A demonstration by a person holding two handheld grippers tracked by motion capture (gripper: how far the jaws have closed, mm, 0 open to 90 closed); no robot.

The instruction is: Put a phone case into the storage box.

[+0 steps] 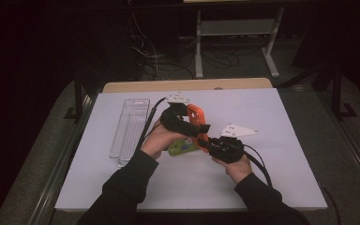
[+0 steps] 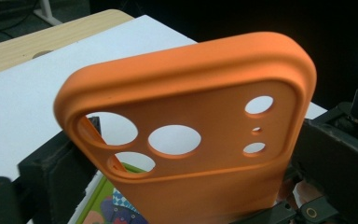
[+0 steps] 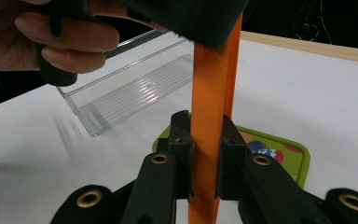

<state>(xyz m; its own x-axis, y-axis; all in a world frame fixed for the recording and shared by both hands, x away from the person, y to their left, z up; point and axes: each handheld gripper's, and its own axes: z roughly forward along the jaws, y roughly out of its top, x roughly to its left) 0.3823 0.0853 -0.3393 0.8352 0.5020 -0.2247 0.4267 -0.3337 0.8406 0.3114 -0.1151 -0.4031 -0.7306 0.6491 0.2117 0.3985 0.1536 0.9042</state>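
Note:
An orange phone case with round camera holes is held up above the white table between both grippers. My left gripper has its black jaws against the two long sides of the orange case and is shut on it across its width. My right gripper pinches the flat of the same case edge-on near its lower end, pads pressed on both faces. In the high view the left gripper sits just behind the right gripper. A hand wraps each gripper's handle.
A green case with a colourful pattern lies flat on the white table under the grippers, also seen at the green case. A clear plastic tray lies at the left. A wooden edge runs behind the table.

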